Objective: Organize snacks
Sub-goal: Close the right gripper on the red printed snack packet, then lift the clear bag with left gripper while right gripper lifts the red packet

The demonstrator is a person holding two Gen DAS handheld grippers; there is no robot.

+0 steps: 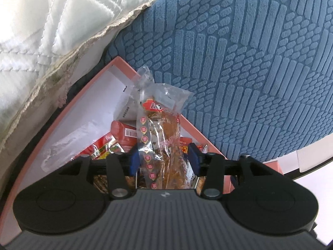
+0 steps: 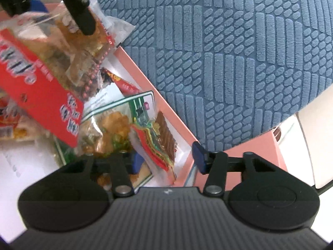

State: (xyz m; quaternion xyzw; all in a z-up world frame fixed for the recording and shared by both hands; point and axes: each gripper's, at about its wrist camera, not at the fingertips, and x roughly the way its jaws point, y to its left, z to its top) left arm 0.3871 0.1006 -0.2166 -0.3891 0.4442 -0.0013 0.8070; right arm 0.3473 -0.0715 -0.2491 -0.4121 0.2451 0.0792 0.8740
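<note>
**Right gripper** (image 2: 167, 159): low over the near corner of the box (image 2: 153, 96). Jaws half-wide and gripping nothing. The end of a red-green packet (image 2: 158, 145) lies between the pads, with a gap on each side. Probably lined up to take that packet or nudge it along the wall.

**Left gripper** (image 1: 163, 159): pointing down into the box from the other side. Jaws moderately wide. A clear packet (image 1: 164, 145) of brown pieces stands upright between the blue pads. The pads flank the film and do not seem to pinch it, so it looks set down on end and propped by what lies under it. How firmly it stands cannot be told.

**Box**: pink walls, white inside, open top, lying tight against the cushion (image 1: 249, 62). It serves as the collecting place for the snacks.

**Contents, near to far in the right view:**
- the red-green packet, on edge against the wall
- a green-trimmed packet (image 2: 112, 129) of pale fried pieces, flat
- a red packet (image 2: 41, 87) with white lettering, tilted over the others
- the clear packet, under the left gripper's fingers

The left view adds more red packets (image 1: 122, 133) on the floor and white paper (image 1: 93, 104) at the far corner, which is bare of snacks.

**Surroundings**: the blue ribbed cushion beyond the wall; a white quilt (image 1: 52, 20) past the far corner.

**Status**: the snacks are gathered in the box but heaped, so the sorting seems unfinished.
</note>
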